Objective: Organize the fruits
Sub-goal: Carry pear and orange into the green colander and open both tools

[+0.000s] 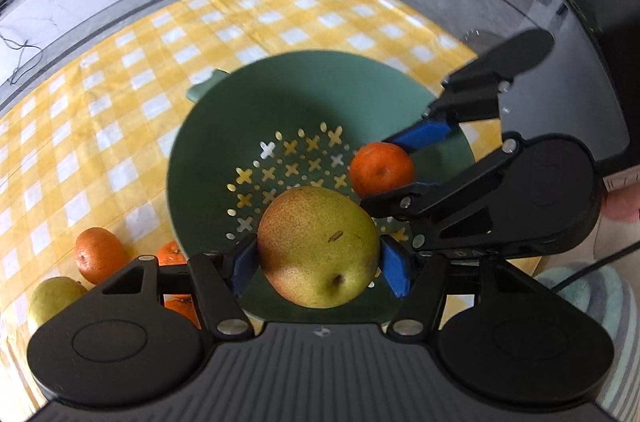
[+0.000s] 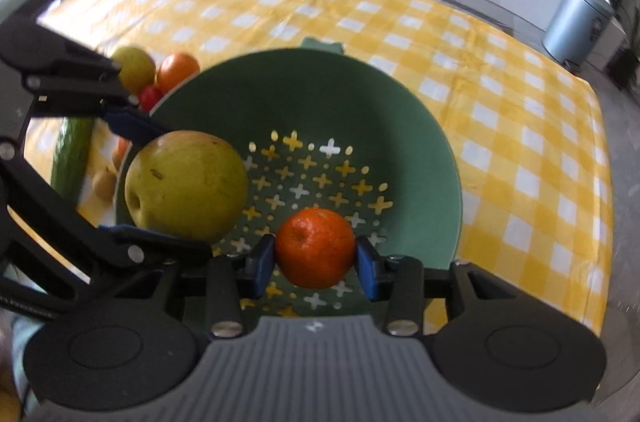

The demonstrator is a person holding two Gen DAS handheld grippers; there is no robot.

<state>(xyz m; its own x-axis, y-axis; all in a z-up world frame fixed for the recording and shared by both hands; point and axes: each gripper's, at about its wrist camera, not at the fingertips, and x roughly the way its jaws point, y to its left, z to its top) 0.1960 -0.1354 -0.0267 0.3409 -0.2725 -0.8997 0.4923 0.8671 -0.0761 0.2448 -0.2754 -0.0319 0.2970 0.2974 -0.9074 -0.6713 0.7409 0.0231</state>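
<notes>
Over the green colander [image 1: 304, 102], your left gripper [image 1: 318, 264] holds a pear [image 1: 318, 246] between its blue fingers [image 1: 396, 272], and your right gripper [image 2: 316, 258] clamps a mandarin [image 2: 315, 247] the same way. Both fruits hang inside the rim, apparently so they can drop straight in. Its perforated floor is bare, so there is room beneath, though the two grippers crowd one side. Beyond the left rim, loose fruit [image 2: 160, 70] and a cucumber [image 2: 72, 154] wait on the checked cloth [image 2: 520, 142] covering the worktop. Farther out, the cloth lies open to its edge.
</notes>
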